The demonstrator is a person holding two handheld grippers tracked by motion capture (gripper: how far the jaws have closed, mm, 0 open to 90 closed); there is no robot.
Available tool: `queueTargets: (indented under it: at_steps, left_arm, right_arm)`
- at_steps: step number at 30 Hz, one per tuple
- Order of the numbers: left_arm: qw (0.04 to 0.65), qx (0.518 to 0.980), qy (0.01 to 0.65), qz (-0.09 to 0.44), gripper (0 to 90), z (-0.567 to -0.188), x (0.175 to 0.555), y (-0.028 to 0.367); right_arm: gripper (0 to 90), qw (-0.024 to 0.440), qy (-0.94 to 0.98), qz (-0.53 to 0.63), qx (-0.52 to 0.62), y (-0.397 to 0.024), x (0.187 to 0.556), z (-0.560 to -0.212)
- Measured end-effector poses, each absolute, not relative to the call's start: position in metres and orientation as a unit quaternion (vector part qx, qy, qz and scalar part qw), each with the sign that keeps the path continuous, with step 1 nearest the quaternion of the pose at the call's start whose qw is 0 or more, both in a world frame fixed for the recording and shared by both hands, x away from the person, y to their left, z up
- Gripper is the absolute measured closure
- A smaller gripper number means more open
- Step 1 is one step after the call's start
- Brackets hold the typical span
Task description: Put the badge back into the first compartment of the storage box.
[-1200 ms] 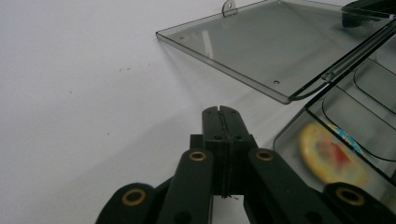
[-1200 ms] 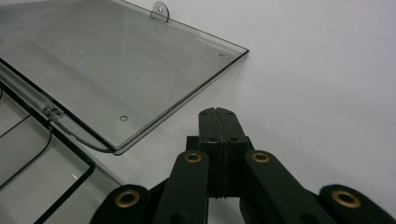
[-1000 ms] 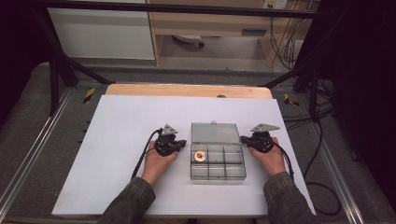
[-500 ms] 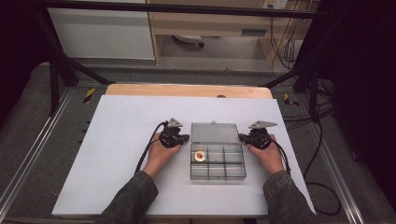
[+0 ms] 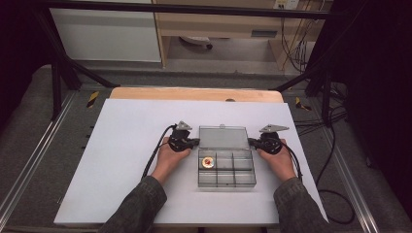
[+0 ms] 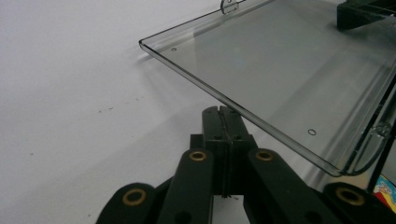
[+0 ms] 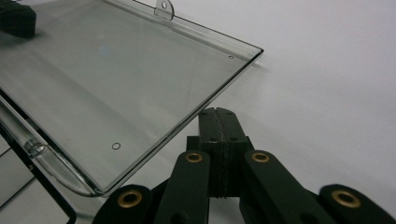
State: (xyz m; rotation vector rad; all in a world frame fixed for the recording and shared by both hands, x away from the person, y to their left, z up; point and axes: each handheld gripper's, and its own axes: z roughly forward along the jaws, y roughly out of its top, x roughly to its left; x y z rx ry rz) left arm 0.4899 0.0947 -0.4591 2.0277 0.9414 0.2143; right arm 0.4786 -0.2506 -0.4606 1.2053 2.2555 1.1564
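A clear plastic compartment box [image 5: 233,175] lies on the white table with its lid [image 5: 223,137] swung open toward the far side. One compartment holds a small round yellow-and-red piece [image 5: 208,161]. My left gripper [image 5: 196,142] is shut, its tips at the lid's left edge; in the left gripper view the closed jaws [image 6: 222,113] sit just under the lid's rim [image 6: 261,126]. My right gripper [image 5: 252,142] is shut too, at the lid's right edge; its tips [image 7: 216,113] reach under the rim [image 7: 187,123]. Neither holds anything.
The white board [image 5: 121,160] covers a wooden table [image 5: 194,93]. Black cables [image 5: 155,158] trail from each gripper toward the person. Metal frame rails [image 5: 29,170] run along both sides, with dark floor and loose cables [image 5: 335,194] at the right.
My left gripper has slid right, up to the lid's left edge. The right gripper has edged slightly toward the lid. The box and lid have stayed put.
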Motion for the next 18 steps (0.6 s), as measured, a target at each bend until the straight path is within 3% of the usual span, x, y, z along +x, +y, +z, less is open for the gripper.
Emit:
queueTargets:
  at_steps: [18]
  left_arm:
    - [0.472, 0.793, 0.373, 0.094, 90.0, -0.4549, 0.4855, 0.0945]
  right_arm:
    - [90.0, 0.182, 0.778, 0.446, 0.403, -0.2503, 0.4754, -0.458]
